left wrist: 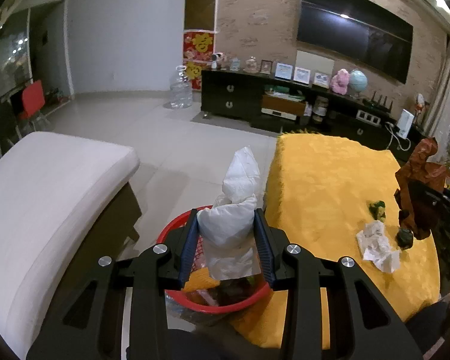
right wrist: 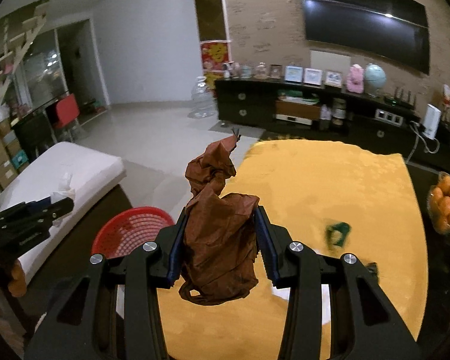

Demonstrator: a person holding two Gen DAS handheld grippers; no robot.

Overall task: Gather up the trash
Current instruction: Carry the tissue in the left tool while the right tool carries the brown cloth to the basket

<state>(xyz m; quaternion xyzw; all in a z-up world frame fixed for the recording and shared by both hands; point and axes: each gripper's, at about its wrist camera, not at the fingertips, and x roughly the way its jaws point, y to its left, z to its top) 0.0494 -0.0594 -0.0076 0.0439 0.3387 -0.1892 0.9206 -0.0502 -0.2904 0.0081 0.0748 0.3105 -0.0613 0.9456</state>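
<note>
A white plastic bag [left wrist: 229,216] is clamped in the left claw [left wrist: 228,240] above the red basket [left wrist: 225,303]; a crumpled brown bag [right wrist: 219,240] is gripped by the right claw [right wrist: 220,243] over the yellow desk [right wrist: 330,186], where scraps, possibly wrappers [left wrist: 378,244], lie at 3 o'clock.

White crumpled paper [left wrist: 229,225] held over red basket [left wrist: 219,300], brown wad [right wrist: 219,240] perhaps paper

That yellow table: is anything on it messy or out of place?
Yes. Litter lies loose on the yellow tablecloth: a crumpled white paper, a green wrapper and a dark scrap. None of it is in the red basket beside the table.
</note>
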